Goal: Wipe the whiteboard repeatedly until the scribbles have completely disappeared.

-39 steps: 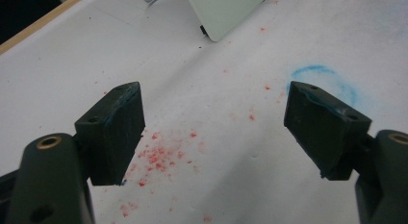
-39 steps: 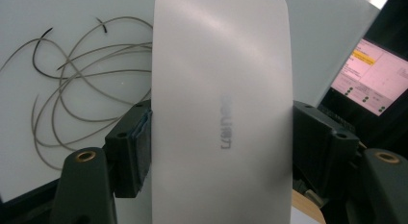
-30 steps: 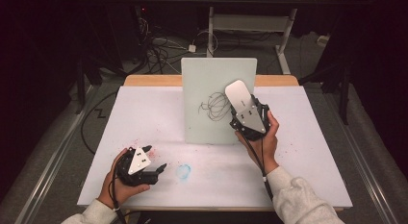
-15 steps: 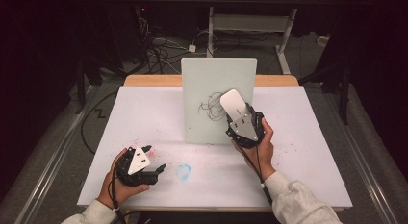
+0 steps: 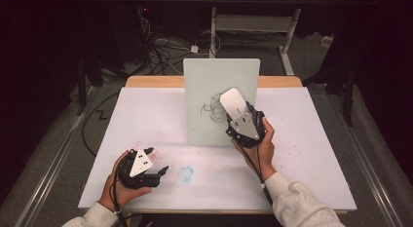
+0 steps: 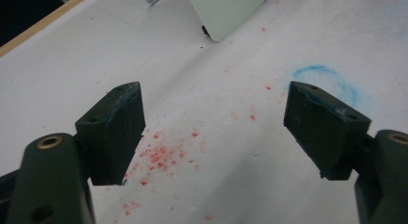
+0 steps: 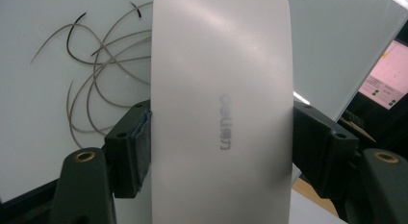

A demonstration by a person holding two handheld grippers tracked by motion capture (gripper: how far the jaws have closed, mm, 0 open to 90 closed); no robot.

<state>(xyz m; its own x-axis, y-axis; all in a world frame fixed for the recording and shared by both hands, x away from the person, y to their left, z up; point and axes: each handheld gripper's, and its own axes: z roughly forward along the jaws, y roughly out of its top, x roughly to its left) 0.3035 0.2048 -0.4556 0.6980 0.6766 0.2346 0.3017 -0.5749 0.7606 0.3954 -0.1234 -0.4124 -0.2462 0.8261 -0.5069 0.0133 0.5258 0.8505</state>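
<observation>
Mid-wipe, looks like: right gripper clamped on white eraser, pressed up at the scribbles on the upright whiteboard. Left gripper idle, jaws apart. Next up, probably sweeping across the marks.

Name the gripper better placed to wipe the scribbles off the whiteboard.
Right: the right gripper is shut on the eraser at the whiteboard; the left gripper rests open on the table.
</observation>
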